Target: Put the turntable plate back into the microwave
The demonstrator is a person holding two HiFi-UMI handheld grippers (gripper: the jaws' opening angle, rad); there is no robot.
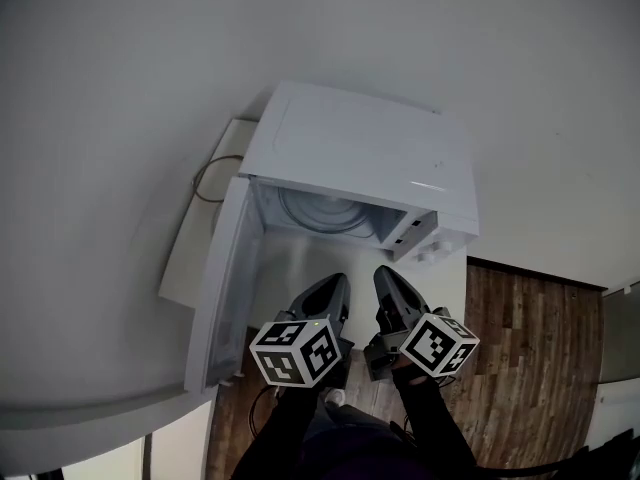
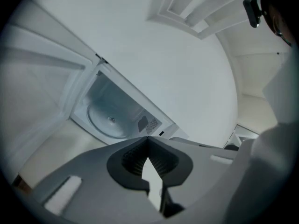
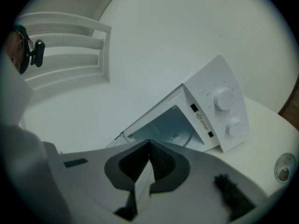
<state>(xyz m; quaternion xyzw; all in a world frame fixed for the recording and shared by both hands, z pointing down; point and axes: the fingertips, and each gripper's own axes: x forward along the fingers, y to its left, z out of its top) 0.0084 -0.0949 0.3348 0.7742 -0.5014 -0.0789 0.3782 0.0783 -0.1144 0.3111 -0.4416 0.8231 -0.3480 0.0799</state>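
- White box-shaped microwave (image 1: pixel 370 148) on white worktop (image 1: pixel 300 283), door (image 1: pixel 225 278) swung open.
- Round clear glass turntable plate (image 1: pixel 325 211) lies inside the cavity.
- Left hand-held gripper (image 1: pixel 335 282) and right hand-held gripper (image 1: pixel 388 276): jaws together, empty, side by side before the opening.

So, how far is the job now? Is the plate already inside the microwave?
Done, it seems: the round plate lies flat on the floor of the microwave. In hand: nothing. The left gripper and the right gripper are both shut and empty, in front of the opening. Left: perhaps only the door, which stands open.
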